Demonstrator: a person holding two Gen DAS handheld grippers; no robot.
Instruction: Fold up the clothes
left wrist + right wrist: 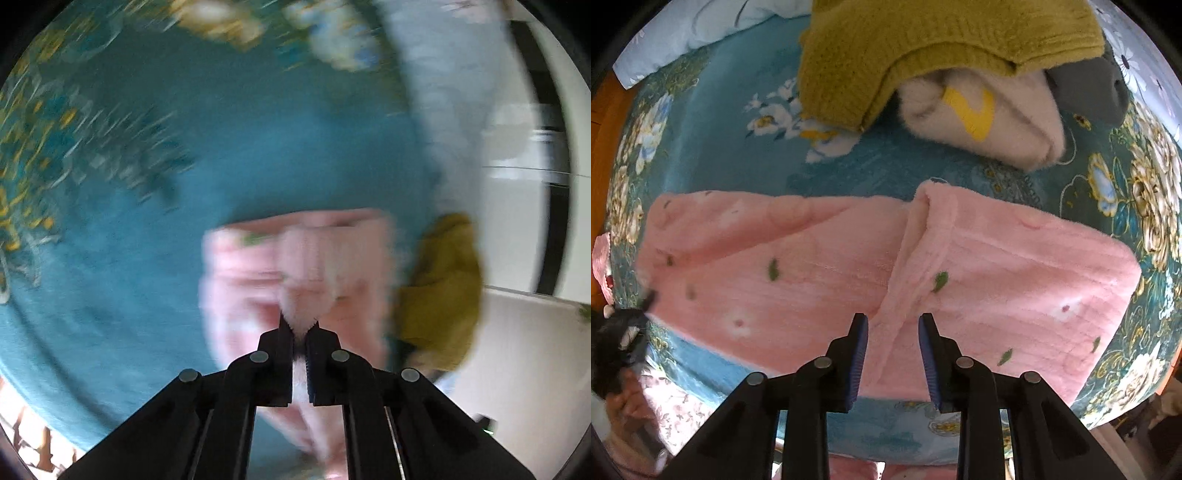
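Left tool (299,326) pinching pink fleece garment (820,266); right tool (893,320) spread above it on teal floral bedspread (713,155).

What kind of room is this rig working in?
Most likely a bedroom: clothes are handled on a bed. A teal floral bedsheet covers the surface, a pale quilt or pillow lies at its edge, and the pink fleece garment is spread beside piled knitwear.

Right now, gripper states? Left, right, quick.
Left gripper: closed, pinching the pink fleece garment.
Right gripper: open, holding nothing, above the pink fleece garment.
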